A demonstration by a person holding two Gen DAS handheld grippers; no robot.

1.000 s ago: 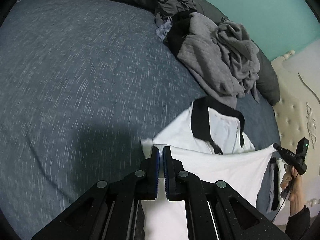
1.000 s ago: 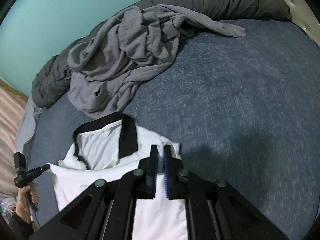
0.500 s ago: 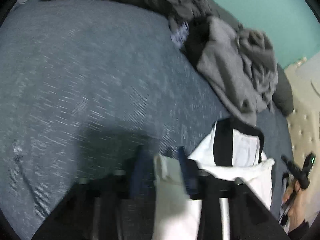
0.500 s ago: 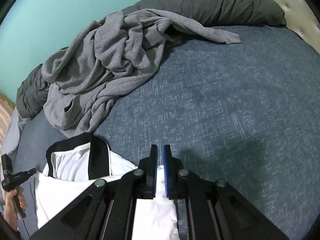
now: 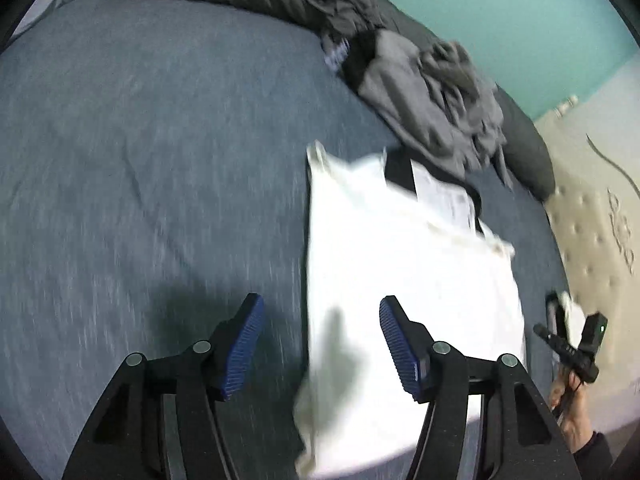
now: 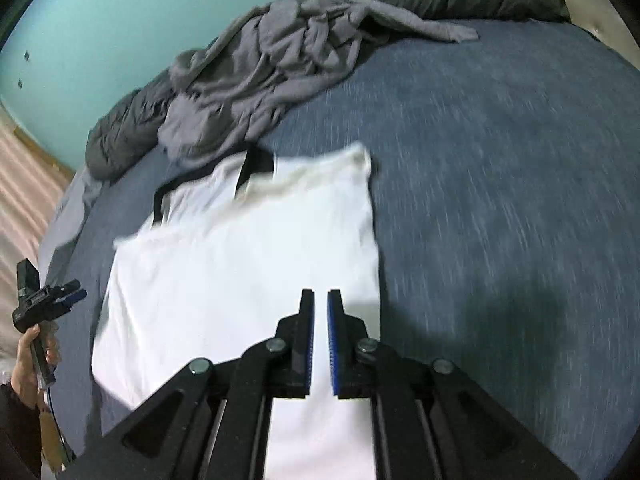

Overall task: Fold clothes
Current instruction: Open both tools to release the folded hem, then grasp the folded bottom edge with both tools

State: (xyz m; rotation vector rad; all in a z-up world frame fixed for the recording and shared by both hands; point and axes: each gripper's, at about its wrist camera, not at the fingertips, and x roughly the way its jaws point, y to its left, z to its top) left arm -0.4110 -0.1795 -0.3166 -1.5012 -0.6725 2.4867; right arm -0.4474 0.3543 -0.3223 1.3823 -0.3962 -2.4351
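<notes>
White shirt (image 5: 412, 280) lies flat on the blue bed (image 5: 140, 160), folded, its long side running away from both claws. The left gripper (image 5: 320, 344) is opening with nothing between its pads; the shirt's left edge lies just under them. The right gripper (image 6: 320, 340) is pinched shut over the shirt's right side, and I cannot tell if it holds cloth. Past the shirt's black collar (image 6: 256, 164) sits a gray clothes pile (image 6: 280, 68).

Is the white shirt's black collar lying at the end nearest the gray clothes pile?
Yes, the black collar on the white shirt lies beside the gray clothes pile.
</notes>
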